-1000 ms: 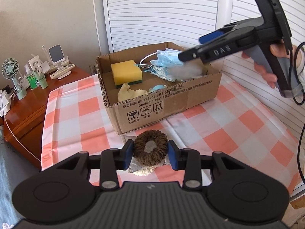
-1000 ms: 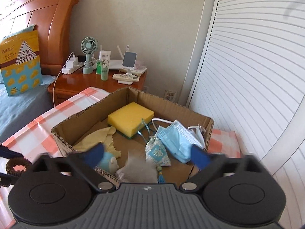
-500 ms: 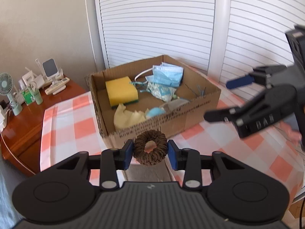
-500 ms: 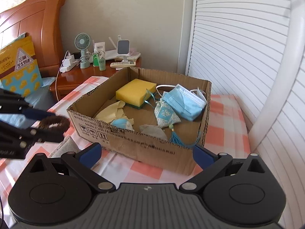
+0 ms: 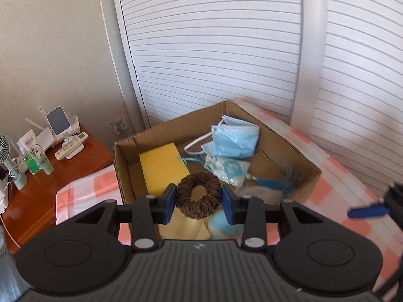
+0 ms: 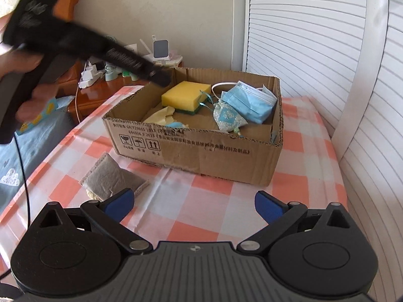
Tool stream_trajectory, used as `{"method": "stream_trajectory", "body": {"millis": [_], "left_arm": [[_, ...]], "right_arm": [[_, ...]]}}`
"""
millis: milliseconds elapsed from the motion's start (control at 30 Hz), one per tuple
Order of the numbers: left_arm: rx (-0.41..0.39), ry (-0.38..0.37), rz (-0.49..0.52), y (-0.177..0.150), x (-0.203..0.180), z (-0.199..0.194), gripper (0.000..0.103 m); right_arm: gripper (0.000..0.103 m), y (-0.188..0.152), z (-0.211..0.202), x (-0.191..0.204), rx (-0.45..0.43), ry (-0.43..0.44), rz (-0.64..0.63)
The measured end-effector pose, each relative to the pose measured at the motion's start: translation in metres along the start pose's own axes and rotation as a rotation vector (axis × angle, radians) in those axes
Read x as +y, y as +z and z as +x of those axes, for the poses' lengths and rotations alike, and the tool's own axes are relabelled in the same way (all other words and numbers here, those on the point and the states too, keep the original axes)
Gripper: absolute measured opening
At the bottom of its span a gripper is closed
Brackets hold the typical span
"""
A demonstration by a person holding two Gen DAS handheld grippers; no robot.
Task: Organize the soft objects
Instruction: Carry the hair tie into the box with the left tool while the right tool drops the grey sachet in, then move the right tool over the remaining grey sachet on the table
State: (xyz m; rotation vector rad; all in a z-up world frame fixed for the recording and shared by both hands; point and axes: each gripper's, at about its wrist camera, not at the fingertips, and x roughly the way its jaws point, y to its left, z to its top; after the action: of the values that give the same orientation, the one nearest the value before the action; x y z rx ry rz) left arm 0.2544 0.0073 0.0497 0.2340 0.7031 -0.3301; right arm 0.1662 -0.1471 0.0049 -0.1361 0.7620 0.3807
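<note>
Left gripper (image 5: pixel 199 199): its blue pads pinch a brown scrunchie from both sides, held in the air above the near part of the open box.
Brown scrunchie (image 5: pixel 198 194): a fat ring of ribbed, crinkly knit fabric with a small hole in the middle, standing on edge between the pads.
Right gripper (image 6: pixel 194 205): jaws spread wide with nothing between them, low over the tablecloth in front of the box.
Cardboard box (image 6: pixel 201 151): shallow, rectangular, corrugated brown card with ragged cut edges and black printed symbols and text on its long side; it rests on the tablecloth.
Yellow sponge (image 6: pixel 186 97): a porous rectangular block with a dark green scouring layer underneath, lying in the far left part of the box.
Face masks (image 6: pixel 250 103): pale blue, pleated and thin, with white ear loops, piled against the far right wall of the box.
Sachet (image 6: pixel 226 117): a small, puffy cloth pouch in white and pale blue, with a teal tassel, lying in the box beside the masks.
Yellow cloth (image 6: pixel 160 115): thin and crumpled, in the near left part of the box.
Grey pad (image 6: pixel 113 180): flat, rectangular, coarse-woven, with a pale fringed edge, lying on the tablecloth just in front of the box's left corner.
Tablecloth (image 6: pixel 221 201): smooth, with a check of orange and white squares.
</note>
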Motion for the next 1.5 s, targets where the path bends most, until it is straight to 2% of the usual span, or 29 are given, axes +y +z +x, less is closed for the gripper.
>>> {"method": "stream_trajectory", "body": {"millis": [33,67,100,133,167,267,433,700,967,1100,1333,1500], "left_arm": [[0.001,0.004,-0.001,0.005,0.000,0.006,0.041],[0.000,0.005,-0.006,0.010,0.001,0.012,0.054],[-0.001,0.004,-0.010,0.014,0.001,0.018,0.083],[-0.006,0.006,-0.015,0.017,0.002,0.023,0.095],[-0.010,0.011,-0.021,0.020,0.003,0.028,0.101],[-0.037,0.066,-0.024,0.020,0.002,0.033,0.101],[-0.020,0.059,-0.033,0.008,0.005,0.021,0.102],[-0.006,0.095,-0.041,-0.020,0.008,-0.024,0.102],[0.011,0.142,-0.090,-0.073,0.005,-0.071,0.102],[0.010,0.180,-0.159,-0.107,0.007,-0.086,0.102],[0.038,0.172,-0.212,-0.153,0.005,-0.093,0.102],[0.073,0.177,-0.186,-0.175,-0.001,-0.092,0.102]], "right_arm": [[0.103,0.000,-0.001,0.000,0.002,-0.012,-0.002],[0.103,0.000,-0.001,-0.001,0.002,-0.019,-0.002],[0.103,0.001,-0.002,-0.002,0.000,-0.021,0.002],[0.103,0.001,-0.004,-0.003,-0.003,-0.019,0.007],[0.103,0.000,-0.005,-0.004,-0.004,-0.015,0.011],[0.103,0.000,-0.006,-0.003,-0.005,-0.016,0.014],[0.103,-0.001,-0.007,0.001,-0.007,-0.004,0.020],[0.103,-0.002,-0.018,0.017,-0.028,0.001,0.005],[0.103,-0.011,-0.010,0.033,-0.004,-0.015,0.018],[0.103,-0.015,0.000,0.037,0.008,-0.010,0.031],[0.103,-0.012,0.022,0.047,0.030,0.000,0.056],[0.103,-0.004,0.038,0.063,0.052,-0.002,0.021]]}}
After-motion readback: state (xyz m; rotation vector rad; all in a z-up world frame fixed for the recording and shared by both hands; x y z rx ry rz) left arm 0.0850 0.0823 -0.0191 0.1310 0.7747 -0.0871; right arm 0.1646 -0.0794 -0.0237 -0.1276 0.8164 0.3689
